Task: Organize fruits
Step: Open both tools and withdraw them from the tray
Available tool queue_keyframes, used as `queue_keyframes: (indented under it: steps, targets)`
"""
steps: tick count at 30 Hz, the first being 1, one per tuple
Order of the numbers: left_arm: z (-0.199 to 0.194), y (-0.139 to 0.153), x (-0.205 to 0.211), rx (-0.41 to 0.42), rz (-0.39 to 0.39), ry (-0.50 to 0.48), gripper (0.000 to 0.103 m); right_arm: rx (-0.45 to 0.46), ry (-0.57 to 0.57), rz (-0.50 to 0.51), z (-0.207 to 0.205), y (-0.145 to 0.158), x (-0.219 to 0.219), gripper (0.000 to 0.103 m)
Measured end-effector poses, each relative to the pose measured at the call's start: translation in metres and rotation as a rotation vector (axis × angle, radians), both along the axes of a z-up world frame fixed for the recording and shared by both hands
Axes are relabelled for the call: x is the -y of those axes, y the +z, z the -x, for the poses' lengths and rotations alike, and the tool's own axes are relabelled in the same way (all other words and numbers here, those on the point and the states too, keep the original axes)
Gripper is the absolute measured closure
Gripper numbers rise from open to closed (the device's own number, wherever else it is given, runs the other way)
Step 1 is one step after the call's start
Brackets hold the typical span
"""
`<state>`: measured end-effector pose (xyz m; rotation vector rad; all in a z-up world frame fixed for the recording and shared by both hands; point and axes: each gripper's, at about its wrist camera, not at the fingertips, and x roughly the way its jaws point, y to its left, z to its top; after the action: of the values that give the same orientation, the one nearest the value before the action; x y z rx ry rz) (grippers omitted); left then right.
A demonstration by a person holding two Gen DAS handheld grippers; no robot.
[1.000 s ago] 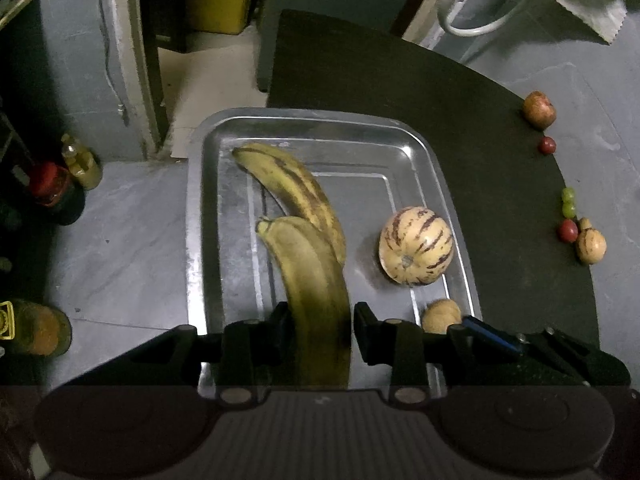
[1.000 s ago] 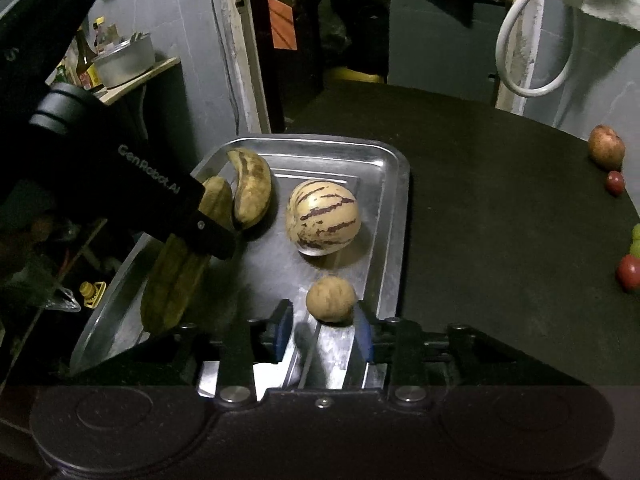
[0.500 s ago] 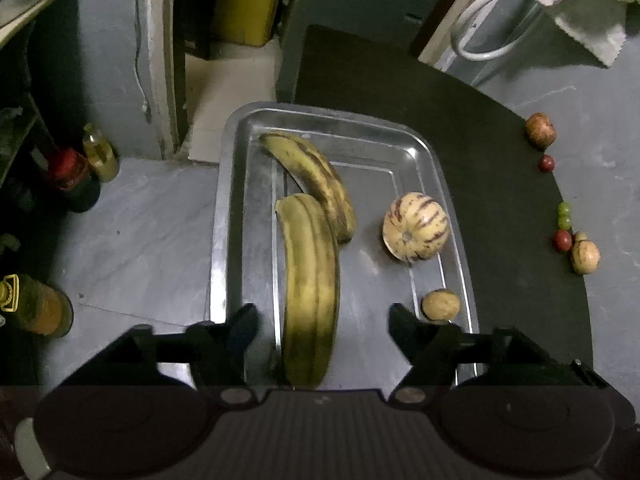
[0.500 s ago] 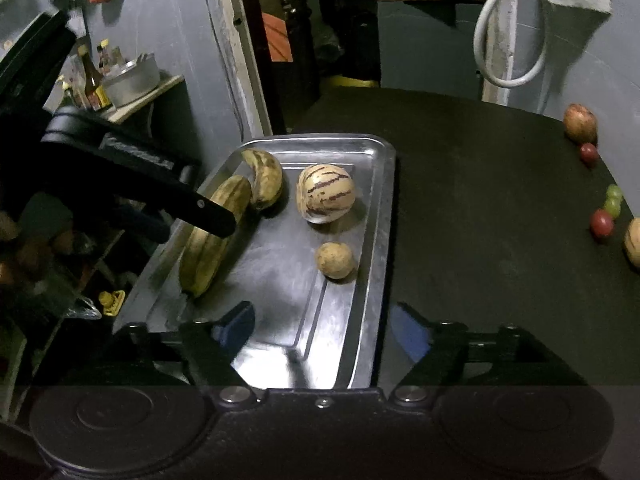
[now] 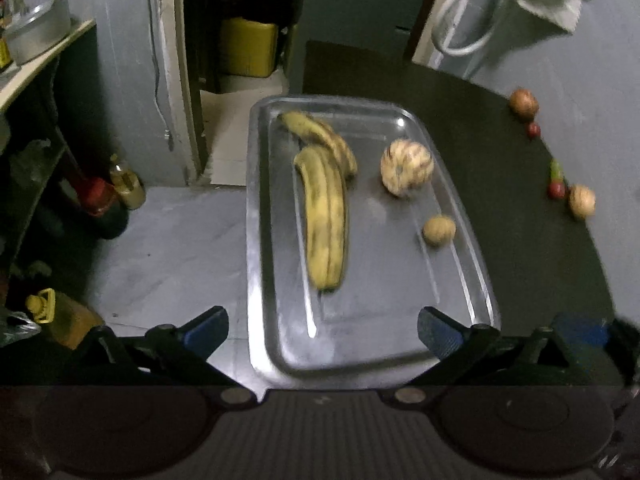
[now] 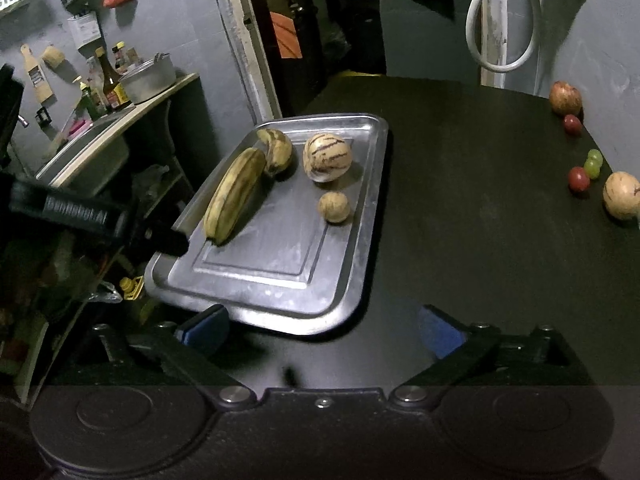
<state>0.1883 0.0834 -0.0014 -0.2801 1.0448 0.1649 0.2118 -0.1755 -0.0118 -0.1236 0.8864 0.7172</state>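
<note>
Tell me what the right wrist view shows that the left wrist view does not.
Only the right wrist view shows bottles on a counter and the left tongs at the tray's edge. Only the left shows a yellow container on the floor. Both share the tray with two bananas, a striped melon and a small brown fruit.

Dim, motion-blurred, fisheye-warped edges

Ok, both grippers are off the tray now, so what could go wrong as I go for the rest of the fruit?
Two things, likely. The metal tray overhangs the table's left edge, so a bump from the open left gripper might tip it. The loose fruit, like the red tomato and green grapes, sits near the table's right rim, so a nudge from the open right gripper could roll it off.
</note>
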Motion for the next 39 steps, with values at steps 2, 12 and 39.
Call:
queue_keyframes:
  steps: [2,12,39]
  targets:
    - [0.008,-0.001,0.007,-0.008,-0.023,-0.017,0.001,-0.001,0.004,-0.003,0.002,0.001,0.005,0.001]
    - [0.028,-0.005,0.042,-0.056,-0.121,-0.09,0.001,-0.022,-0.054,0.038,0.003,-0.003,0.038,0.001]
    - [-0.04,0.013,0.126,-0.004,-0.275,-0.394,0.001,0.043,-0.56,0.005,-0.001,-0.016,0.143,0.001]
